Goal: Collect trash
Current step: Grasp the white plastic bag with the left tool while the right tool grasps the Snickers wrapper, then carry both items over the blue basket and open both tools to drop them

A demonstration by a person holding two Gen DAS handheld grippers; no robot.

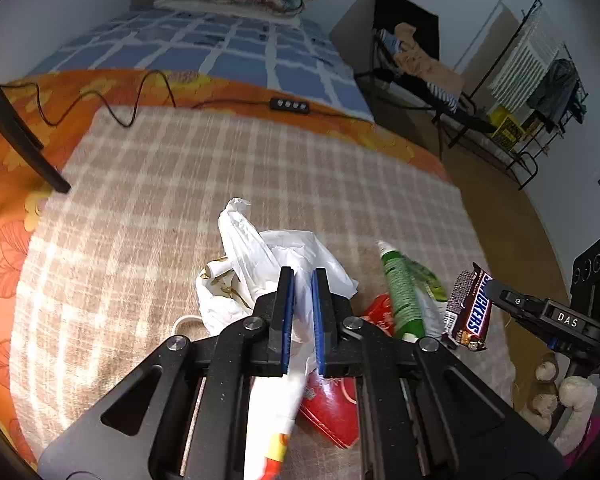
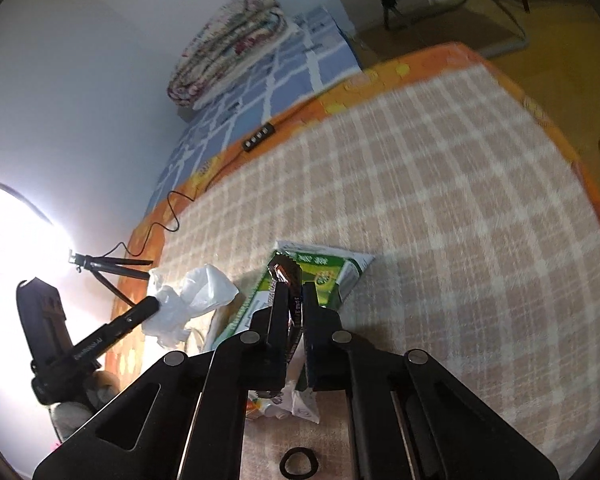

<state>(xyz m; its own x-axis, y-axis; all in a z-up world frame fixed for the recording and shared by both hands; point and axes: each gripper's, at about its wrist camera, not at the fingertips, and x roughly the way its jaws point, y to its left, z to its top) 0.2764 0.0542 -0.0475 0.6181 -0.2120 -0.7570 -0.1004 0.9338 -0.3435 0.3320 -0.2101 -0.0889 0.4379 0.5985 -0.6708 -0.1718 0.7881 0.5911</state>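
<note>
My left jaws (image 1: 303, 280) are clenched on a white plastic bag (image 1: 260, 264), which bunches up ahead of them over the plaid blanket (image 1: 220, 168) on the bed. My right jaws (image 2: 294, 292) are clenched on a Snickers wrapper (image 1: 470, 308), holding it upright and clear of the blanket, to the right of the bag.

Between the bag and the wrapper stands a green packet (image 1: 406, 292), tilted. A red packet (image 1: 332, 404) lies on the blanket under my left jaws, just beside the bag. A white strip with orange and yellow print (image 1: 270, 420) hangs below the bag, next to the red packet.

Beyond the bag, at the blanket's far edge, a black cable with a switch box (image 1: 290, 106) crosses an orange sheet (image 1: 228, 88). Left of the bag a black tripod (image 2: 108, 266) stands on that sheet.
</note>
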